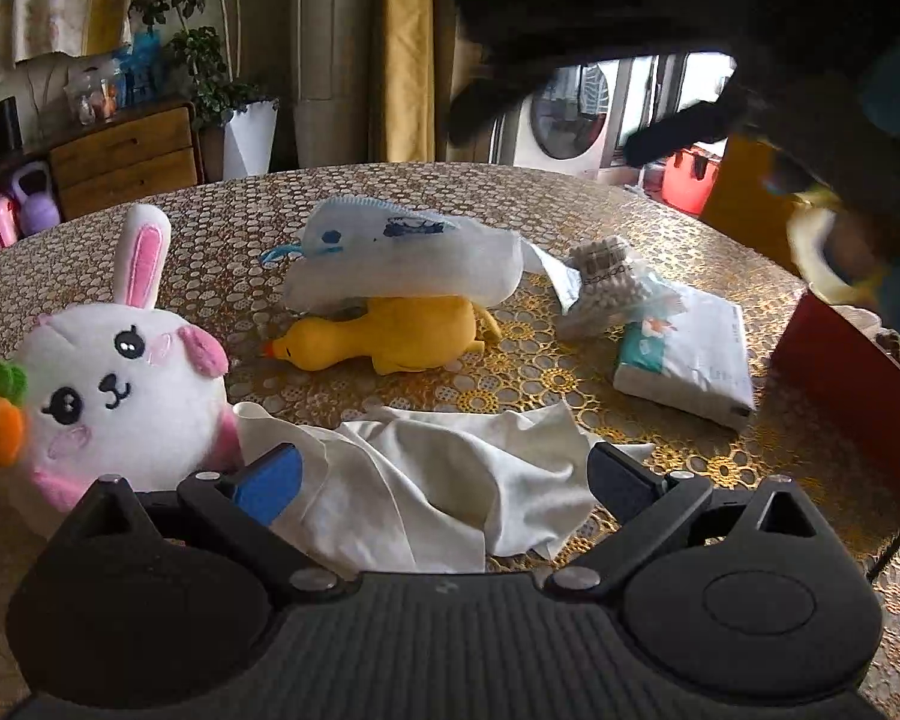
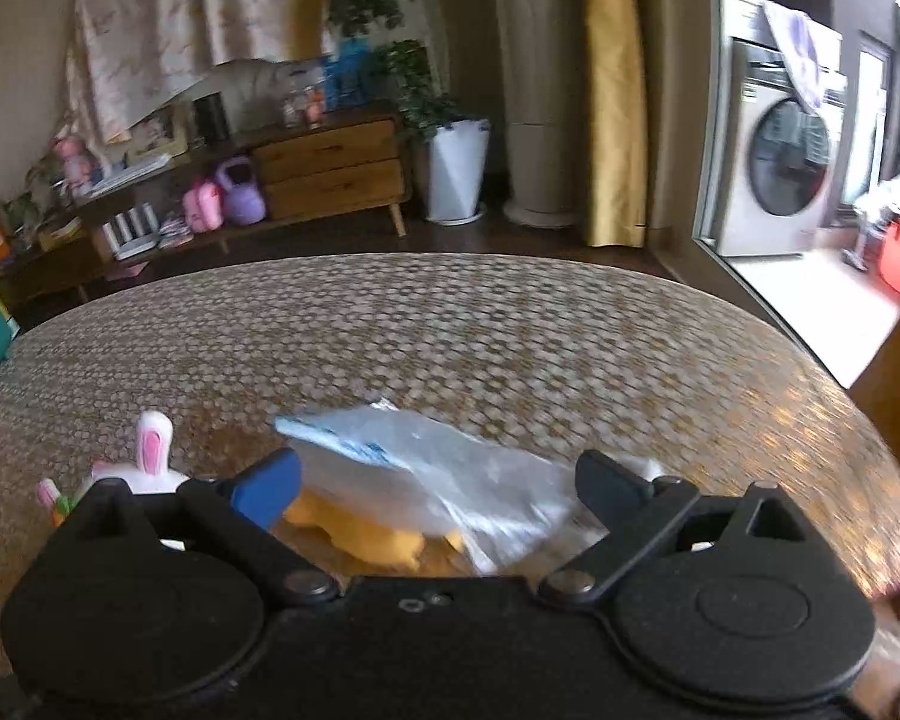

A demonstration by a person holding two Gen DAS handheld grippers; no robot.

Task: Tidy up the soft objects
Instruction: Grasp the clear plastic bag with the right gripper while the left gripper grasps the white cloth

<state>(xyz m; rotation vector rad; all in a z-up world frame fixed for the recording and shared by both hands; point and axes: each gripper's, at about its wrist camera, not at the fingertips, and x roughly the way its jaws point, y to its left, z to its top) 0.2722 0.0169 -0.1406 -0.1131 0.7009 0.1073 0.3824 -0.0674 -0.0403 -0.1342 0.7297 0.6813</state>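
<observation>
Broadly, a round worktop (image 1: 660, 222) under a gold, circle-patterned cloth is filling both views; beyond it a wooden dresser (image 2: 330, 171), a potted plant in a white planter (image 2: 456, 171), gold curtains (image 2: 615, 96) and a washing machine (image 2: 780, 174) are standing around the room. The left claw (image 1: 444, 477) is hovering with its jaws spread apart and gripping nothing; a crumpled white cloth (image 1: 450, 474) is lying between them, a white rabbit plush (image 1: 120, 372) is sitting just to their left, a yellow rubber chicken (image 1: 390, 336) under a plastic-wrapped pack (image 1: 408, 258) is lying ahead, and a tissue pack (image 1: 690, 354) is lying ahead to the right. The right claw (image 2: 438, 489) is also standing wide open; the same pack (image 2: 426, 468) and chicken (image 2: 360, 534) are showing blurred between its jaws. A dark, smeared shape is crossing the upper right of the left view, too blurred to identify; a red box (image 1: 852, 384) is being cut off at that edge.
</observation>
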